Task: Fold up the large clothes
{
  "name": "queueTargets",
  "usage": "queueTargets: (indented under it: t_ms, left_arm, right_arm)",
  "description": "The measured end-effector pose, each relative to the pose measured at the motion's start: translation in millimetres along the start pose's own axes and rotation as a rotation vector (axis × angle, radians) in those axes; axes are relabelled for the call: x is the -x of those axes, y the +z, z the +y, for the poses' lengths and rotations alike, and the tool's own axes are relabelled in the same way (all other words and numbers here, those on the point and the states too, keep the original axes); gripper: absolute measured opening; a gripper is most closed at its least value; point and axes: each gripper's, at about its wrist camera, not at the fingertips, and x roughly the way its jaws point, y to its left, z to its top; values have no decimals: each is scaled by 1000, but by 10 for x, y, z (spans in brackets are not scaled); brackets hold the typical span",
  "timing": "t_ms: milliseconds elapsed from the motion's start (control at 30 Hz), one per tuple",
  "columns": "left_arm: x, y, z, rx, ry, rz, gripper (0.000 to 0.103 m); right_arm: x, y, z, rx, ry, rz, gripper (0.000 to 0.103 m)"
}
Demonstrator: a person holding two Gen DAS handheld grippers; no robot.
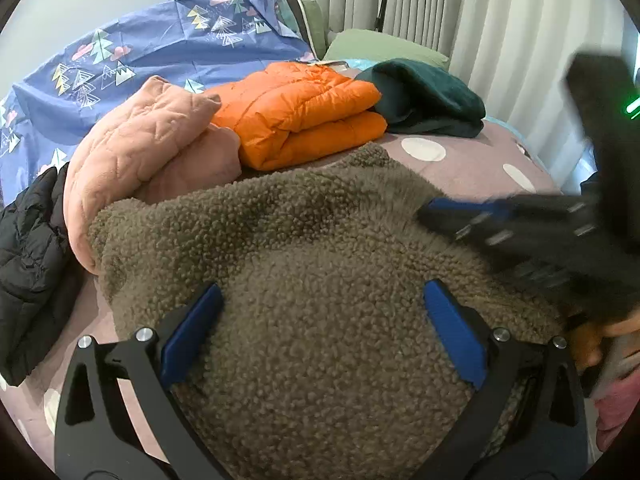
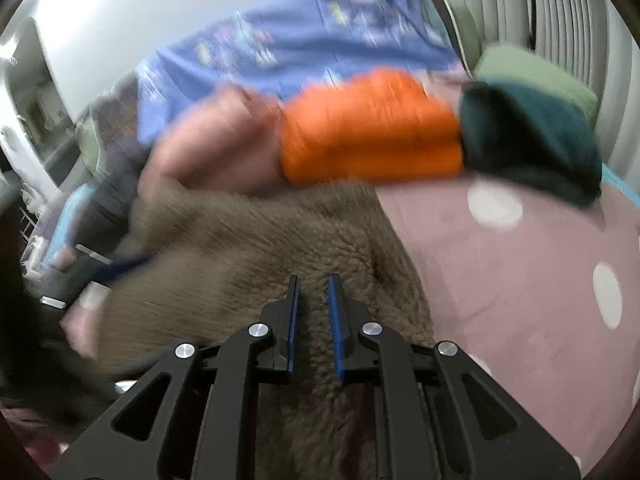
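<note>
Progress: partly complete, by judgement. Three garments folded and set in a row across the upper middle of the left wrist view: pink quilted jacket [image 1: 148,144], orange puffer jacket [image 1: 304,112], dark green fleece [image 1: 428,96]. Black puffer coat [image 1: 28,256] at the left edge, loosely heaped, apparently not yet folded.

Item in hand: brown fleece coat [image 1: 312,280], filling the lower centre of both views, lying on the bed [image 1: 472,168] with its pink dotted sheet, its far edge touching the pink jacket and close below the orange one. Bunched and rounded, not flat; no clean fold line visible. Folding of this piece judged under way, not finished.

Left gripper [image 1: 324,328]: fingers spread wide, straddling the fleece surface, nothing pinched. Right gripper [image 2: 314,320]: fingers nearly together with a narrow gap, low over the fleece; pile visible between them, but actual pinching not determinable owing to motion blur. Same gripper visible, blurred, at centre right of the left wrist view.

Background: blue tree-print duvet [image 1: 160,48] upper left, green pillow [image 1: 380,46], curtains [image 1: 500,20] upper right.

Markings: small pale tag at the orange jacket's collar, unreadable. No brand or legible writing anywhere.
</note>
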Motion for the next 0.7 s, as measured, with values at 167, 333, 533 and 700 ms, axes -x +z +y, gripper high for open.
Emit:
queueTargets:
  t_ms: [167,333,533,700]
  left_arm:
    - [-289,182,3,19,4,59,101]
    - [-221,104,11,9,-6,23,101]
    - [-120,35,52,19,-4,-14,101]
    - [-126,57,40,15,-1,-8,101]
  right_arm:
    - [-221,126,-205,-55,43,50,11]
    - [12,69,-213,-77,98,0,15]
    - [851,-301,-427,-121,10,-176,52]
    - [1009,-932,-786,-248,54,-100,65]
